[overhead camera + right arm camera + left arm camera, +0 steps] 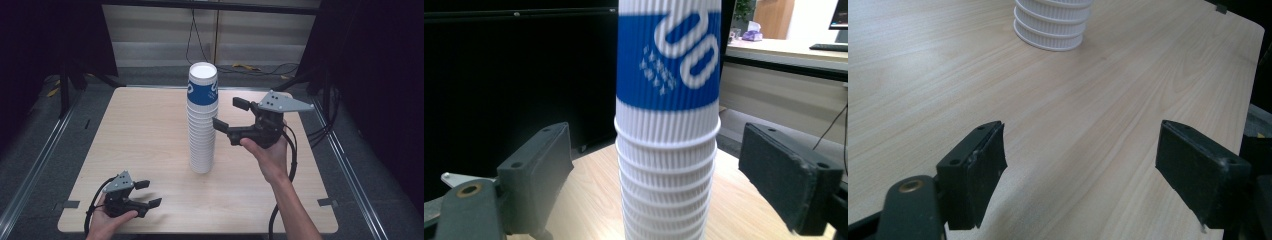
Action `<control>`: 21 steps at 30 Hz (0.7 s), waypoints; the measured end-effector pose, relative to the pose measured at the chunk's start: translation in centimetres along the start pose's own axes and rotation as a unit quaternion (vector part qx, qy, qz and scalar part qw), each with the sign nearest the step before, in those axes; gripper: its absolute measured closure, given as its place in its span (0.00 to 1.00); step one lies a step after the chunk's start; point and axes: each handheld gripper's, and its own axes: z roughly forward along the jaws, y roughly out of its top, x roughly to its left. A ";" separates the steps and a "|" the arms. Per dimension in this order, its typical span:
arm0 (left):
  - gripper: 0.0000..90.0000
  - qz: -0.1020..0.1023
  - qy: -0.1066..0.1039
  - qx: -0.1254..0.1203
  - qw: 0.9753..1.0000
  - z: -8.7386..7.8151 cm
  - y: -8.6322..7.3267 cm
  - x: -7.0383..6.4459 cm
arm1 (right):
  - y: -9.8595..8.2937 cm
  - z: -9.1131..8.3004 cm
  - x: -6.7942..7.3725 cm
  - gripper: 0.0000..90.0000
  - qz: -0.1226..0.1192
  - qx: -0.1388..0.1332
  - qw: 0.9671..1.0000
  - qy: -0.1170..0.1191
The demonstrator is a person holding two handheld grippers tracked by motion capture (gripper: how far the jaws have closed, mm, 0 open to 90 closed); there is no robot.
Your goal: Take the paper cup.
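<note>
A tall cup stack (202, 120) stands upright mid-surface (145, 145). The right gripper (231, 114) is held beside its upper cups, jaws spread, nothing gripped. The left gripper (148, 193) rests near the front edge, jaws spread. The paper cups are judged light, crushable and tippy; the ribbed wall below the top rim is best pinched gently.

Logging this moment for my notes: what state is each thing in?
Cup stack: upright at mid-table, nested, top cup open and empty.
Right gripper: open, jaws either side of the stack, not touching it.
Left gripper: open, holding nothing, low at the table's near edge.
</note>
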 end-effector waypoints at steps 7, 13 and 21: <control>0.22 0.001 0.001 0.005 1.000 0.2 -0.1 0.0 | 2.0 1.0 0.5 0.15 -0.014 0.002 1.000 -0.003; 0.22 -0.001 0.001 0.004 1.000 0.2 -0.1 0.0 | 3.1 1.7 0.4 0.15 -0.016 0.001 1.000 -0.004; 0.22 0.001 0.002 0.004 1.000 0.0 -0.1 0.0 | 4.2 3.4 -0.4 0.15 -0.008 0.008 1.000 -0.001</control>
